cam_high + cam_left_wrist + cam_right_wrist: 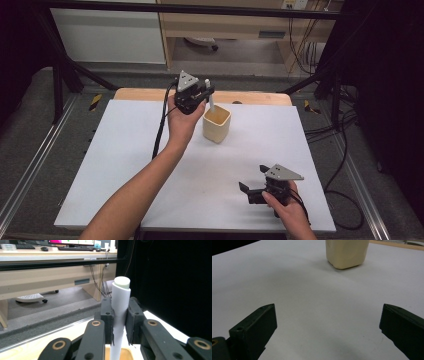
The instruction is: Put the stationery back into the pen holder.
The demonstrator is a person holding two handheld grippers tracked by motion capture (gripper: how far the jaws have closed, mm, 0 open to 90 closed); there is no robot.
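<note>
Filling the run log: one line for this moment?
left gripper: shut on white tube, held above cream cup | right gripper: open, idle near table front edge

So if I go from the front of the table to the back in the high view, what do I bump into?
Open black right gripper → cream square plastic cup → black left gripper pinching a white stick over the cup.

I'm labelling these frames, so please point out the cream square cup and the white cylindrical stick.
Cream square cup (216, 128), high view, on its front wall.
White cylindrical stick (120, 300), left gripper view, on its upper shaft above the jaws.
</note>
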